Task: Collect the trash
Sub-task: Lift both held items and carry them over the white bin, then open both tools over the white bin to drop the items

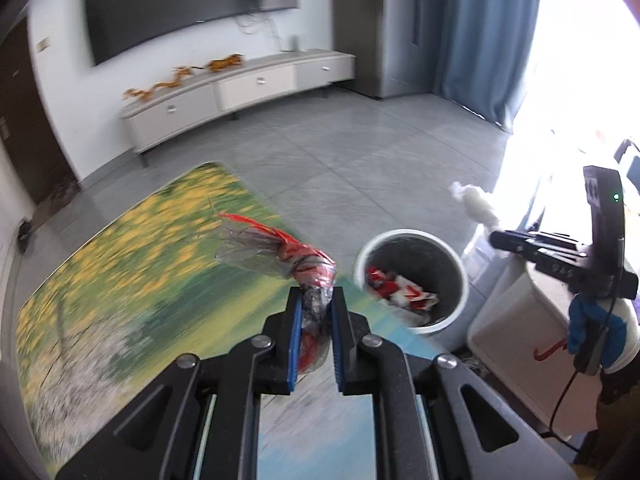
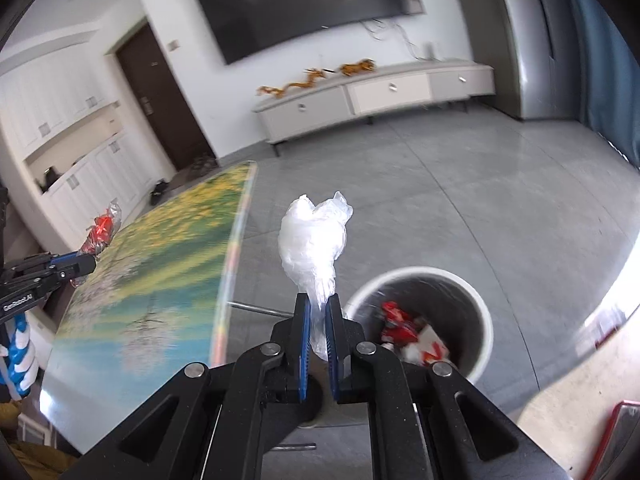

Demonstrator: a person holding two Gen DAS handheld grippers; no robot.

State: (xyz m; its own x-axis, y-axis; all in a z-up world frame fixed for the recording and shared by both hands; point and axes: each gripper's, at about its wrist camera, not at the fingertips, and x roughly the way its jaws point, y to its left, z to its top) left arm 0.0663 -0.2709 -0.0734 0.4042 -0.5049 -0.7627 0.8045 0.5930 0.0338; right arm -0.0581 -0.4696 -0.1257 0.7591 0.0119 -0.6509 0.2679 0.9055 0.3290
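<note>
Beside the bin [image 2: 420, 312], left fingers [image 1: 316, 300] clamp a red-streaked wrapper [image 1: 280, 252]; right fingers [image 2: 318, 312] pinch white plastic [image 2: 314, 240].

"GenRobot.AI" on left tool [image 2: 86, 266] body; nothing else legible.

Black tool [image 1: 316, 300] – blue pads [image 1: 295, 336], silver screws, blue-and-white glove [image 1: 596, 332]

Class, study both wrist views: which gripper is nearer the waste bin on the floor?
Right. The right gripper, shut on a white plastic wad, sits just beside the bin's rim. The left gripper, shut on a red-and-clear wrapper, is over the table edge, farther away.
</note>
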